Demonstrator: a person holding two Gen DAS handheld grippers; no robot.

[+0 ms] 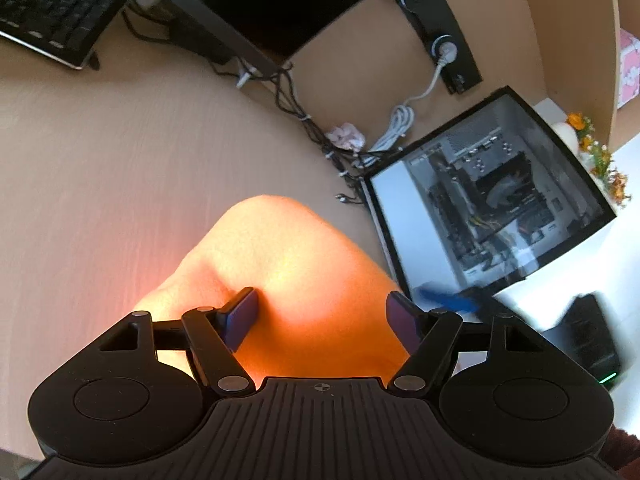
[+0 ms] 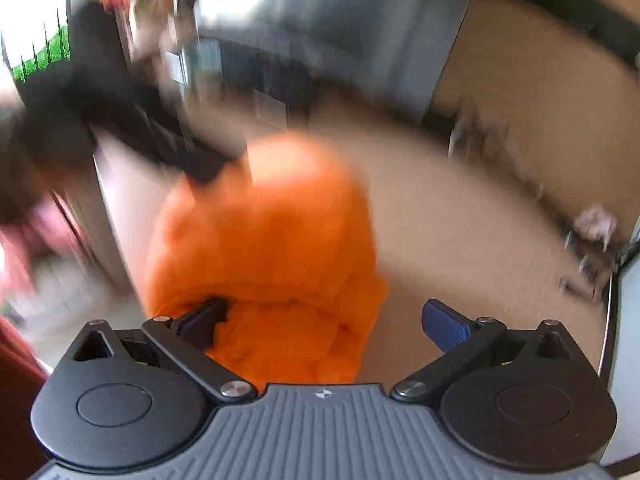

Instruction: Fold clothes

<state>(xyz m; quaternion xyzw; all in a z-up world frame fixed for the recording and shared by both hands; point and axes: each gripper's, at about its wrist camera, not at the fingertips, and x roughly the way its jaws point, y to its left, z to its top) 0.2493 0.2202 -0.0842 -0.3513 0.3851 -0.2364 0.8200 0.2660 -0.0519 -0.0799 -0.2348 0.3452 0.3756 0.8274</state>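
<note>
An orange garment (image 1: 288,280) lies bunched on the light wooden desk (image 1: 100,168), right in front of my left gripper (image 1: 322,314). The left jaws stand wide apart with the cloth between them, not pinched. In the right wrist view the same orange garment (image 2: 272,248) sits in a rounded heap before my right gripper (image 2: 326,318). The right jaws are also wide apart; the left finger (image 2: 204,316) touches the cloth and the blue right pad (image 2: 444,322) is clear of it. The right wrist view is blurred by motion.
A black keyboard (image 1: 52,4) lies at the far left. A monitor base (image 1: 256,4) and a bundle of cables (image 1: 304,116) sit behind the garment. A glass-sided computer case (image 1: 492,196) stands to the right. A power strip (image 1: 440,28) lies against the back panel.
</note>
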